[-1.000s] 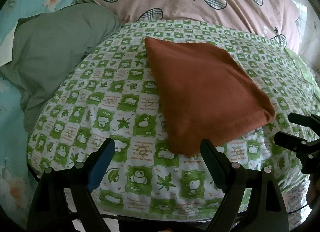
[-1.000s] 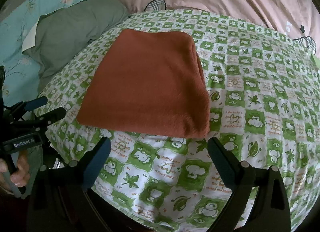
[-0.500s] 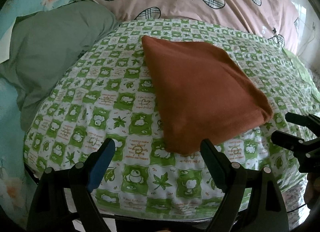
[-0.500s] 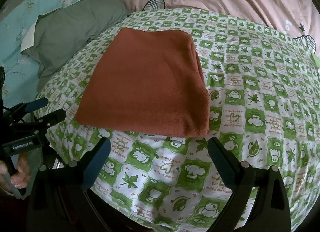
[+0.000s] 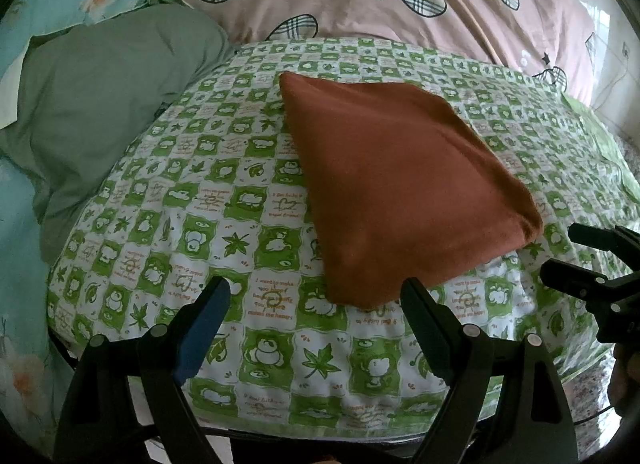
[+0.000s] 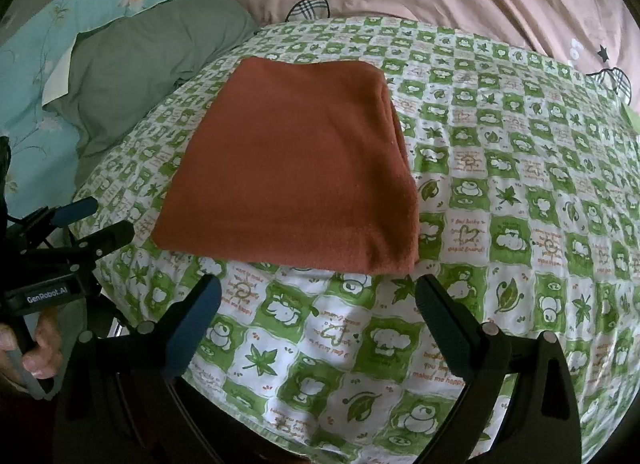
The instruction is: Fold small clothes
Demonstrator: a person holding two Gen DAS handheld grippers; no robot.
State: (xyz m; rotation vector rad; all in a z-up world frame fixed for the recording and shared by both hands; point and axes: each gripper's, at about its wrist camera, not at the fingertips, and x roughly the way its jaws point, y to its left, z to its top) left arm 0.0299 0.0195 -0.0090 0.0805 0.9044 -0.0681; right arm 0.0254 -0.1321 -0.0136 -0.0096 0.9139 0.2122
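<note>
Rust-brown folded fleece cloth lies just ahead of both tongs, corner toward the left gripper; right gripper likewise gapes wide, empty, touching nothing.

Black grippers, blue pads, "GenRobot.AI" label.

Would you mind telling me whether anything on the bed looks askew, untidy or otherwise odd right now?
Nothing stands out. The rust-brown folded cloth lies flat and neatly squared on the green-and-white checked sheet, with no loose flaps showing. The left gripper and right gripper both hang open, clear of it.
</note>
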